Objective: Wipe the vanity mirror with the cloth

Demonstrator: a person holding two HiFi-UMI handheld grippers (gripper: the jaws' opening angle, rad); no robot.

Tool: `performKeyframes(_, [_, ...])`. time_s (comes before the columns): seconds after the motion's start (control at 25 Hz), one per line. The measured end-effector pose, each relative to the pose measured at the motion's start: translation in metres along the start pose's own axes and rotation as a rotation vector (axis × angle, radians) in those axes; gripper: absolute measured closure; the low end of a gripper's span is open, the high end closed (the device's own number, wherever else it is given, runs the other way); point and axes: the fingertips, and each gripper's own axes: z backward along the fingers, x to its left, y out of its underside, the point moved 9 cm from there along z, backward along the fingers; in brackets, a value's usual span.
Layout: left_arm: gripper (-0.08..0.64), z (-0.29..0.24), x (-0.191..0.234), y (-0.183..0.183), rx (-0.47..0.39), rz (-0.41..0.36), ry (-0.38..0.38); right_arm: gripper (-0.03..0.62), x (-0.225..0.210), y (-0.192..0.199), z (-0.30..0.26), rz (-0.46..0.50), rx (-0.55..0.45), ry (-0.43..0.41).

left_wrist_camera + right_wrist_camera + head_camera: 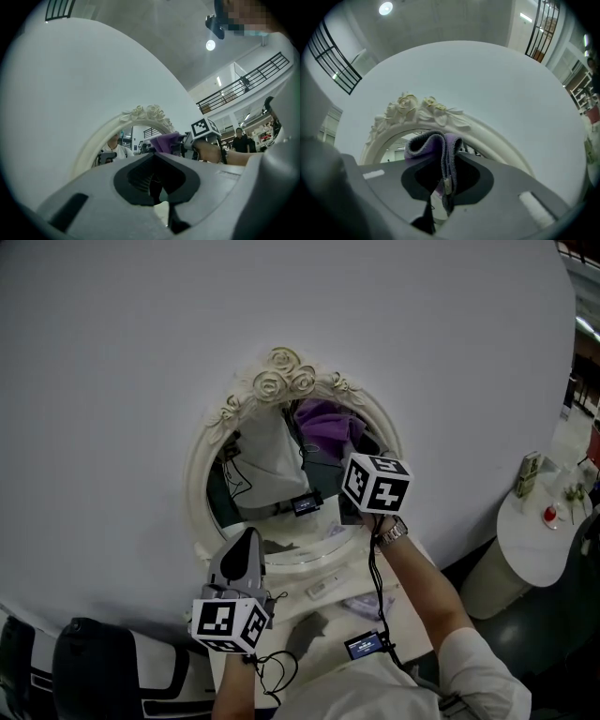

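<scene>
Nearest us, below the mirror (265,460), the left gripper (159,201) has its jaws closed on nothing and hangs over the vanity top (298,613), off the glass. Small screen device (364,644) and cable lie there too, clear of the wiping. The right gripper (443,185) is clamped on the folded purple cloth (433,145), which sits at the mirror's upper right, just under the rose crest (281,367). We judge wiping under way; we can't tell how much glass is done, and the lower left looks left to do. Nothing blocks the glass. Right of the mirror, well apart, a round side table (530,531) with a bottle (528,474).
</scene>
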Motion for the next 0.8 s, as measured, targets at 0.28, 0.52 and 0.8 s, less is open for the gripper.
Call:
performKeyframes(0.28, [0.56, 0.029, 0.009, -0.007, -0.013, -0.028, -0.098, 0.535, 0.093, 0.028, -0.001, 0.092, 0.023, -0.222])
performKeyframes(0.52, [0.56, 0.075, 0.029, -0.011, -0.046, -0.031, -0.274, 0.535, 0.156, 0.06, -0.016, 0.068, 0.098, -0.335])
performKeyframes(0.8, [0.561, 0.11, 0.047, -0.006, -0.03, -0.02, -0.38, 0.535, 0.189, 0.079, -0.032, 0.066, 0.111, -0.348])
